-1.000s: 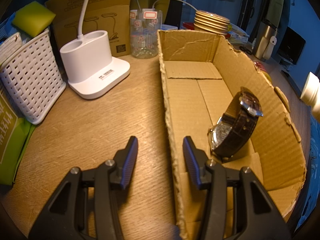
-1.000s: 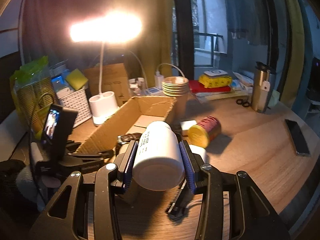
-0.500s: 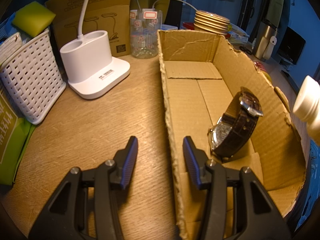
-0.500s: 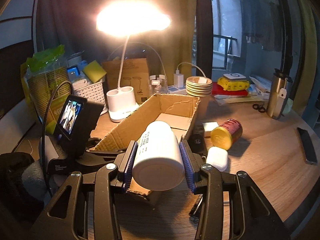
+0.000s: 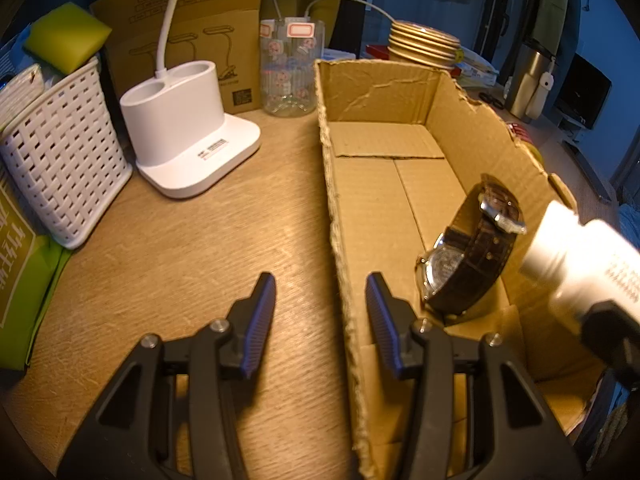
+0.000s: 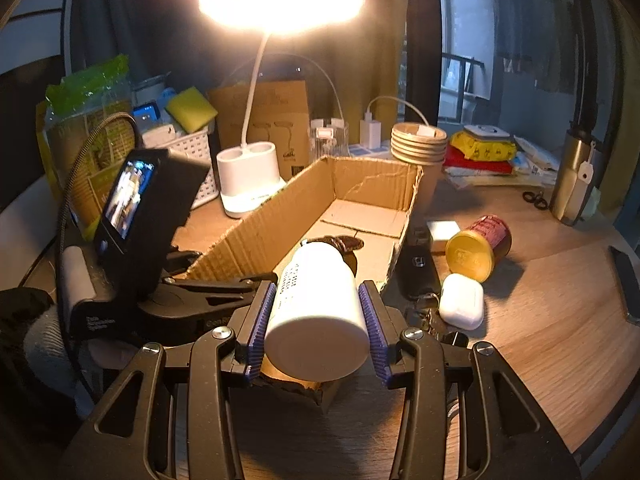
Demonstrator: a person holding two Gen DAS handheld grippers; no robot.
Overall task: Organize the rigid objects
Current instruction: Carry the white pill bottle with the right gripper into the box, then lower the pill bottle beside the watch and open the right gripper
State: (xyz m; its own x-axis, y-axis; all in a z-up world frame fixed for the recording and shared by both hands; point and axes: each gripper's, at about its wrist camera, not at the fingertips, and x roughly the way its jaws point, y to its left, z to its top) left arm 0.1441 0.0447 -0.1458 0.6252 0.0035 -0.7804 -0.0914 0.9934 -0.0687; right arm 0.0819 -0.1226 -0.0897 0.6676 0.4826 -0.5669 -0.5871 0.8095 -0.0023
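My right gripper (image 6: 316, 312) is shut on a white plastic bottle (image 6: 316, 308), held on its side above the near end of the open cardboard box (image 6: 256, 228). In the left wrist view the bottle (image 5: 580, 256) comes in over the box's right wall (image 5: 472, 120). A brown leather watch (image 5: 472, 256) stands on edge inside the box; its strap shows just past the bottle (image 6: 344, 242). My left gripper (image 5: 320, 316) is open and empty, straddling the box's left wall near the desk.
A white lamp base (image 5: 188, 132), white basket (image 5: 60, 152) and clear jar (image 5: 292, 72) stand left of the box. Right of it lie a red-and-yellow can (image 6: 480, 248), white earbud case (image 6: 460, 300), black key fob (image 6: 418, 268) and a steel flask (image 6: 576, 176).
My right gripper has carried the bottle left and forward, from beside the box to over its near end. The left gripper and the watch have not moved.
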